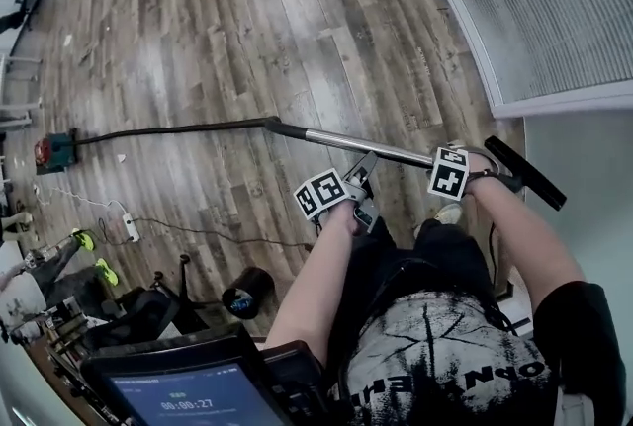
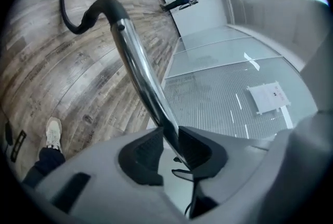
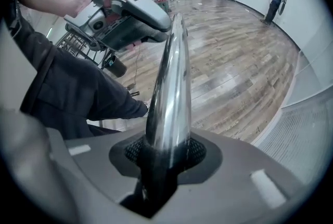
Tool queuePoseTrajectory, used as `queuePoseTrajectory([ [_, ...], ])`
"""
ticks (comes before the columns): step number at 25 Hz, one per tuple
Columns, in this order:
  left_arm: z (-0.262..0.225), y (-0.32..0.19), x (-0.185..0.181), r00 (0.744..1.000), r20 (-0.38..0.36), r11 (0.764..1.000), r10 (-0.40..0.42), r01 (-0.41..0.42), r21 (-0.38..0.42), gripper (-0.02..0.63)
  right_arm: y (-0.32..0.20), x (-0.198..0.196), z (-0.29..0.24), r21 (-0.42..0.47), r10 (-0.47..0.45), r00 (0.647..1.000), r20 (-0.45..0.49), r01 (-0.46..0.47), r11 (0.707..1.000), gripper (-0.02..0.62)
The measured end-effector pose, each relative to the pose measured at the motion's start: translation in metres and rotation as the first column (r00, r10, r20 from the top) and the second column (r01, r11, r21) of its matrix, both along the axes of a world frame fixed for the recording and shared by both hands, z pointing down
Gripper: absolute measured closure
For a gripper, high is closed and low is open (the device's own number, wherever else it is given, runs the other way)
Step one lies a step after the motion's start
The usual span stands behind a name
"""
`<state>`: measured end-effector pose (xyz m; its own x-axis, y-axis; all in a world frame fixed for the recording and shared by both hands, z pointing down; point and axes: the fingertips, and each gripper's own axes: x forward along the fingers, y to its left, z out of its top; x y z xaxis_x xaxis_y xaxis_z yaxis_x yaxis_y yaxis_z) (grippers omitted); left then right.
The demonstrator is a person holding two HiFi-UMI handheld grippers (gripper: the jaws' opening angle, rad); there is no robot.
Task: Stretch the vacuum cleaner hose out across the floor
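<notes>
Wand (image 1: 376, 147) of the vac, a chrome tube, sits low-centre in the head view, held up off the floor by both tools. R gripper (image 3: 165, 151) has its pads pinched on it close to the black floor nozzle (image 1: 524, 172) at right. L gripper (image 2: 169, 142) is closed on it further along, toward the bent handle (image 1: 275, 125). Each pair of jaws is part-open, w/ the tube filling the gap. Past the handle the black hose (image 1: 178, 128) runs left across the wood floor (image 1: 297, 19), nearly straight w/ a slight bow, to the red-and-teal canister (image 1: 54, 150) at the left edge. Stretch looks mostly done, imo. What's left is prob. pulling out the last slack and laying the wand flat.
</notes>
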<state>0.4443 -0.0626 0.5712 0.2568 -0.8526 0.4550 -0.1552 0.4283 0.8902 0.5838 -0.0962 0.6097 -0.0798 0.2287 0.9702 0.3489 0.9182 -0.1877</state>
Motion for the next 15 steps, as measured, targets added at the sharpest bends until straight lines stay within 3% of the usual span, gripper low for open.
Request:
queuePoseTrajectory([
  [1, -0.001, 0.001, 0.002, 1.000, 0.024, 1.000, -0.002, 0.002, 0.003, 0.537, -0.003, 0.004, 0.004, -0.003, 0.000, 1.000, -0.001, 0.000, 1.000, 0.478],
  [4, 0.011, 0.007, 0.015, 0.993, 0.111, 0.999, -0.045, 0.047, -0.012, 0.606, -0.003, 0.023, 0.031, -0.035, -0.019, 1.000, 0.001, 0.019, 0.999, 0.477],
  [6, 0.020, 0.007, 0.022, 0.979, 0.196, 0.998, -0.048, 0.053, -0.020, 0.606, -0.003, 0.037, 0.053, -0.065, -0.023, 1.000, 0.002, 0.023, 0.998, 0.477],
  [11, 0.021, -0.003, 0.027, 0.936, 0.352, 0.998, -0.017, -0.004, 0.058, 0.606, -0.012, 0.056, 0.089, -0.058, -0.027, 1.000, 0.016, 0.028, 0.998, 0.474],
  [15, 0.080, -0.024, 0.030, 0.902, 0.431, 0.997, 0.016, -0.049, 0.066, 0.606, -0.030, 0.078, 0.162, -0.073, -0.011, 0.999, 0.046, 0.015, 0.997, 0.471],
])
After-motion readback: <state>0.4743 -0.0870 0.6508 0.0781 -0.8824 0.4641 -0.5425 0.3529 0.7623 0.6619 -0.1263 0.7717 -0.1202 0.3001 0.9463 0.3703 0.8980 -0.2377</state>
